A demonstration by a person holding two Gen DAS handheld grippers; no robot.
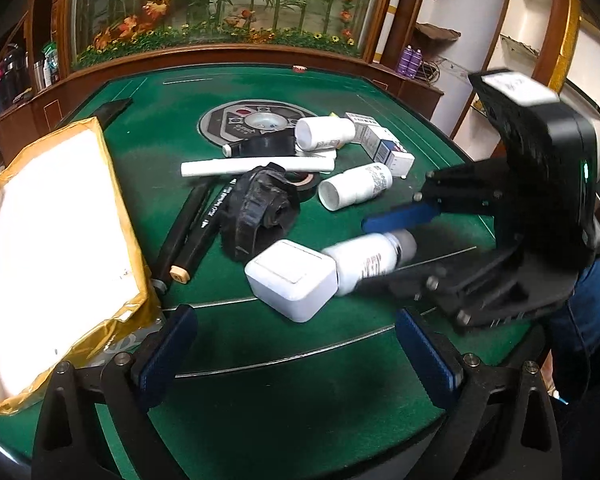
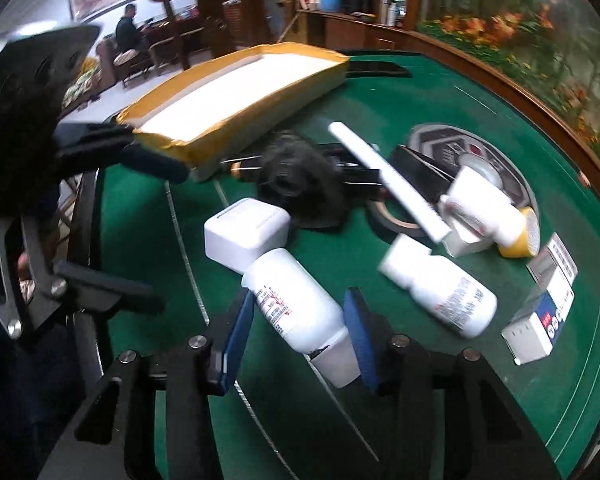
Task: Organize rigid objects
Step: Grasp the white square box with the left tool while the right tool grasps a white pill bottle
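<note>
A pile of small items lies on the green table (image 1: 260,400). My right gripper (image 2: 300,340) is shut on a white pill bottle (image 2: 296,304), which lies against a white square box (image 2: 244,236); this bottle (image 1: 364,264) and the box (image 1: 292,284) also show in the left wrist view, with the right gripper (image 1: 384,248) coming in from the right. My left gripper (image 1: 296,356) is open and empty, just short of the white box. A gold-edged white tray (image 1: 52,248) lies at the left.
Further back lie two more white bottles (image 1: 356,186) (image 1: 324,132), a white tube (image 1: 256,166), black markers (image 1: 196,232), a black ribbed part (image 1: 256,212), tape rolls (image 1: 308,184) and small cartons (image 1: 384,146). A round metal hub (image 1: 256,122) sits at the table's middle.
</note>
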